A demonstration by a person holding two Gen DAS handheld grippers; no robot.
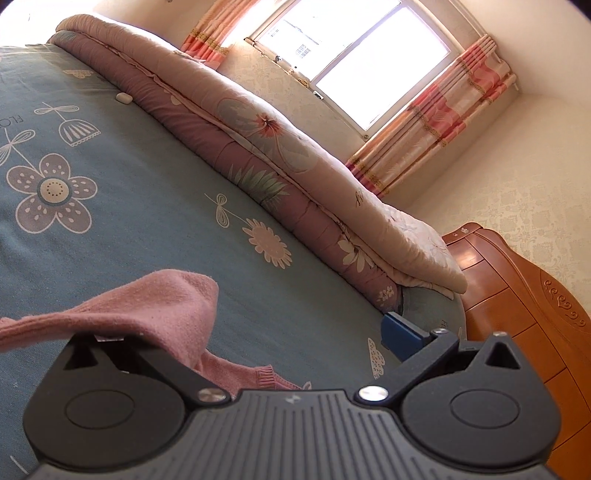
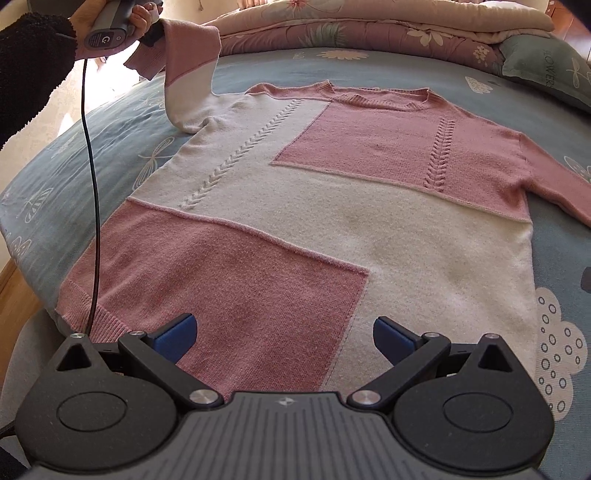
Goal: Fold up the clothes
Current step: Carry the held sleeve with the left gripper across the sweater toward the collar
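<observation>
A pink and cream knit sweater (image 2: 332, 221) lies flat, front up, on the blue flowered bed sheet (image 2: 110, 122), its collar at the far side. My right gripper (image 2: 282, 332) hovers open over its hem, blue fingers (image 2: 177, 334) spread above the pink panel. A hand lifts my left gripper (image 2: 151, 35) at the far left, and the sweater's left sleeve (image 2: 188, 74) hangs from it. In the left wrist view my left gripper (image 1: 273, 328) stands open. The pink sleeve (image 1: 147, 306) drapes over its left finger and hides it. The right blue finger (image 1: 402, 332) is bare.
A folded pink and cream quilt (image 1: 258, 122) runs along the bed's far side, with a small white object (image 1: 123, 98) beside it. A wooden headboard (image 1: 517, 295) stands at the right, and a window (image 1: 351, 55) with curtains beyond. A black cable (image 2: 92, 184) hangs over the sweater's left edge.
</observation>
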